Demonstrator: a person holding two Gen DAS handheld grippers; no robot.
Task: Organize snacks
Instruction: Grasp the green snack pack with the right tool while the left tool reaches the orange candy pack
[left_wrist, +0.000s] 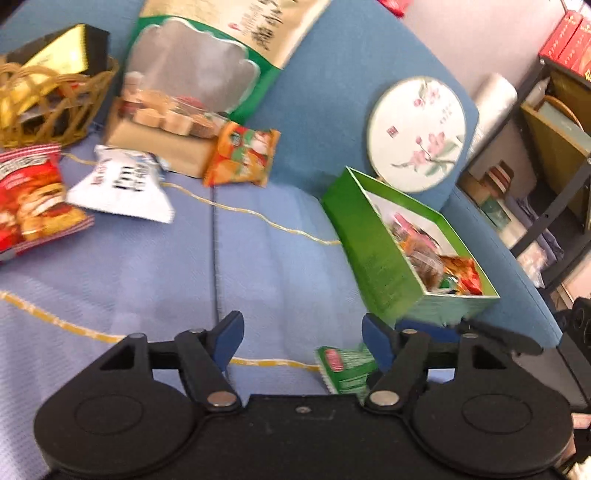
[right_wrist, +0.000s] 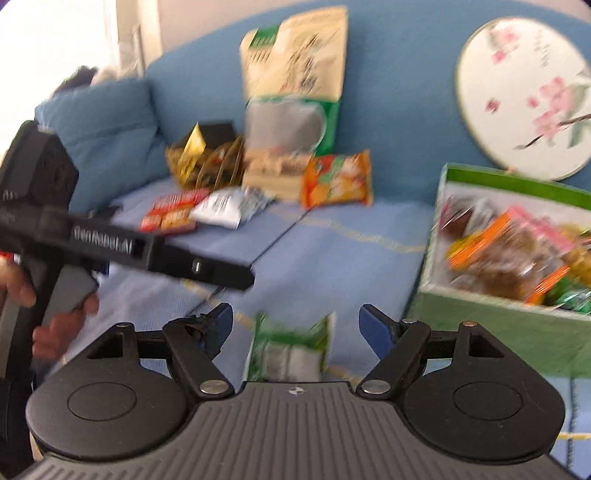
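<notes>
My right hand-held gripper (right_wrist: 295, 325) is released over the green snack packet (right_wrist: 288, 350); I'd straddle it squarely, then clench.

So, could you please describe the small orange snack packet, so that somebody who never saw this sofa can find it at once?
Start at the tall green and beige bag that leans on the blue sofa back. At the bag's lower right corner, the orange packet stands propped against it on the light blue cover. It is the only orange one: the nearby packets to its left are white and red.
</notes>
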